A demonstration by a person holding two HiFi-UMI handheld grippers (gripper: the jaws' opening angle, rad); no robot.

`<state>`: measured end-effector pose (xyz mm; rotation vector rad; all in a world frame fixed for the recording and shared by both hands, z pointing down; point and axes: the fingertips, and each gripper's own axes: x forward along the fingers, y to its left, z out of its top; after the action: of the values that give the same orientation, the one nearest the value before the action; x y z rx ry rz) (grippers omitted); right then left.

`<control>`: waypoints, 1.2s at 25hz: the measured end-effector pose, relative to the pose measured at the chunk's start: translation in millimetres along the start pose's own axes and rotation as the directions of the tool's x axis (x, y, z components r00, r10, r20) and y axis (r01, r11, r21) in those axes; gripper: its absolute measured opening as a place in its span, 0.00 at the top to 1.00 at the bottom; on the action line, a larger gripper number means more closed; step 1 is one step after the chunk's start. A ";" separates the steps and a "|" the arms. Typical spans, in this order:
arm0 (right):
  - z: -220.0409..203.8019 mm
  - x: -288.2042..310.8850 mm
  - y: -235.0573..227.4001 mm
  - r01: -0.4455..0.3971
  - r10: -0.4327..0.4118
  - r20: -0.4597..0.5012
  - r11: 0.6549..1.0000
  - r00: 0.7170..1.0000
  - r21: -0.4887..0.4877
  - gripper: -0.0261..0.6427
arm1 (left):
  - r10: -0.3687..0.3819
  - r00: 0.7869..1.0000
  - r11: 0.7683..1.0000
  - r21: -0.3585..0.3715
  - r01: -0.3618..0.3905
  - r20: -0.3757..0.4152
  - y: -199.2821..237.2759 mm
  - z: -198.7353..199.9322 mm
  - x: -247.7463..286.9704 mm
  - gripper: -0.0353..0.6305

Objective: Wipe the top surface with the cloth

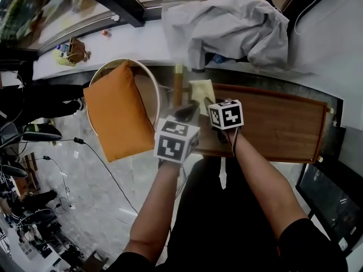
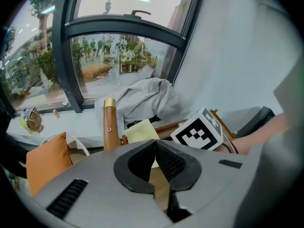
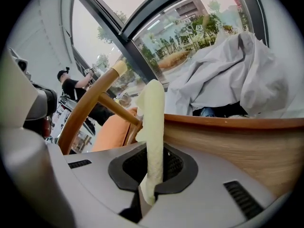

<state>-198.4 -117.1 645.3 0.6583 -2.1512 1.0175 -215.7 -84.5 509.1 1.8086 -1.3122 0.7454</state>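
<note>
Evidently at the start of the wipe, or close to it. Right tool point(image 3: 151, 167): clamped tight on the cloth point(image 3: 153, 118), a pale yellow fold standing upright between the jaws. Placed at the left end of the tabletop point(image 1: 278, 123) in the head view, with the rest of the cloth spread at 11 o'clock of that tool and seemingly resting on the wood. Left tool point(image 2: 155, 148): closed on nothing, tips together; hovers at 7 o'clock of the right one, just beside it, near the same left end.

Nearly all the bare wood off toward 3 o'clock, so probably little wiped yet; a judgement only, with no streaks or dust to go by.

Next, most likely: press the cloth flat and sweep toward 3 o'clock, then back in overlapping passes. Calls for steady downward pressure and a firm pinch, given a limp cloth prone to bunching or slipping out. Worth steering clear of the wooden post point(image 2: 109, 125) at 12 o'clock, the orange cushion point(image 1: 116, 112) at 9 o'clock and the grey jacket point(image 1: 238, 27) heaped on the sill at 1 o'clock
</note>
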 end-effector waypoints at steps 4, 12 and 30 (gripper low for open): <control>0.0 -9.5 -15.4 0.015 -0.016 0.003 1.000 1.000 0.027 0.91 | -0.011 1.000 1.000 0.012 0.011 -0.006 -10.8 1.5 5.1 0.93; -0.2 -34.2 -45.5 0.074 -0.074 -0.001 0.997 0.997 0.036 0.91 | -0.046 0.999 0.998 0.033 0.047 -0.027 -35.0 3.7 21.6 0.93; -20.3 -85.2 -116.6 0.157 -0.158 0.001 0.983 0.988 0.097 0.91 | -0.103 0.993 0.993 0.044 0.106 -0.061 -84.0 1.6 59.1 0.93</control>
<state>-57.3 -153.9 647.3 0.8652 -2.0310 1.0390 -117.8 -100.9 535.7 1.8633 -1.1612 0.7724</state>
